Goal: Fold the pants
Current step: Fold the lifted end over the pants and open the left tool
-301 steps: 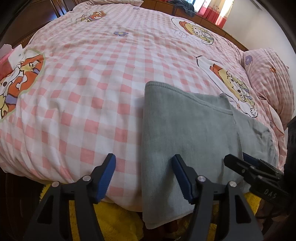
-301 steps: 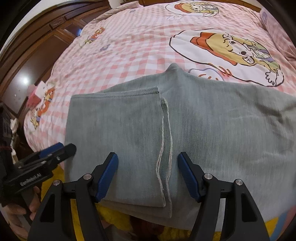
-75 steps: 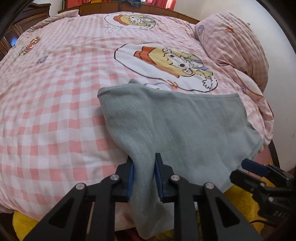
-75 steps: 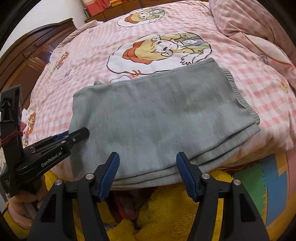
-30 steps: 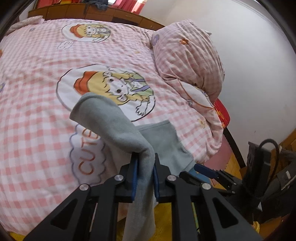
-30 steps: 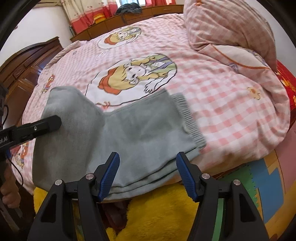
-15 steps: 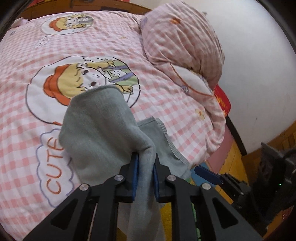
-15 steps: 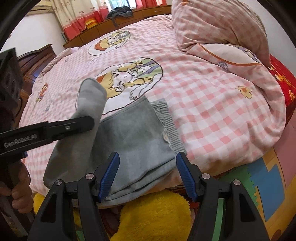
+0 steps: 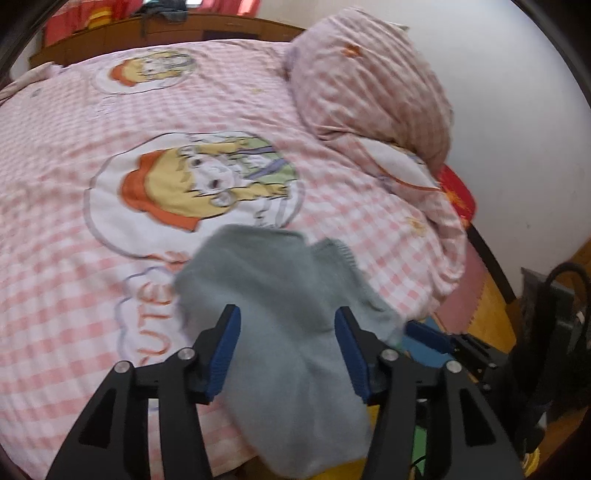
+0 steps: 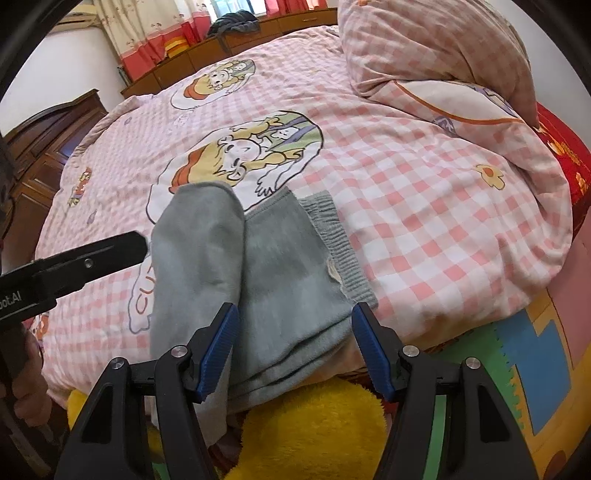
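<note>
Final fold just laid: pants (image 10: pixel 280 280) bundled at the bed (image 10: pixel 424 206) near edge. Left claw (image 9: pixel 288 347) and right claw (image 10: pixel 295 343) both spread, empty. Next: flatten the raised flap.

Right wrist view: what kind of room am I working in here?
Most likely a home bedroom: a bed under a pink checked cartoon-print quilt, a matching checked pillow at its head, and red-trimmed curtains behind a low wooden cabinet.

grey knit pants (image 10: pixel 280 280): 1 | black two-finger grippers with blue pads: 2 | pink checked pillow (image 10: pixel 436 40): 1 | cartoon prints on pink checked bed cover (image 10: pixel 424 177): several
</note>
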`<move>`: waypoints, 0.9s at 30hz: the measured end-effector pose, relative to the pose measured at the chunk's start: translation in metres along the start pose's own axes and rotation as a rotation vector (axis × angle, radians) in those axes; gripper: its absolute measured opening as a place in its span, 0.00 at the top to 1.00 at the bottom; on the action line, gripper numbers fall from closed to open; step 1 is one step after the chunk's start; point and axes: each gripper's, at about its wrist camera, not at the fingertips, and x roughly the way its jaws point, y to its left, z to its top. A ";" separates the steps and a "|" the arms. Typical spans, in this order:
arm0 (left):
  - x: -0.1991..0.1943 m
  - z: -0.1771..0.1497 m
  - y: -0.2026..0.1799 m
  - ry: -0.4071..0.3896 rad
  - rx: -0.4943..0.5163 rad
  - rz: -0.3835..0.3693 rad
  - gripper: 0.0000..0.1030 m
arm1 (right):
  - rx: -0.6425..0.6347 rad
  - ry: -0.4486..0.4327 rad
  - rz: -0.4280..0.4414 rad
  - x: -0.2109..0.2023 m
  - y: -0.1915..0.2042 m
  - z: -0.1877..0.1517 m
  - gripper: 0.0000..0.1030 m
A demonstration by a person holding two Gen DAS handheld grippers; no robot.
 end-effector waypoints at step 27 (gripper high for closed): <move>0.007 -0.062 0.073 0.075 -0.168 0.135 0.45 | -0.035 0.129 0.168 0.045 0.048 -0.007 0.84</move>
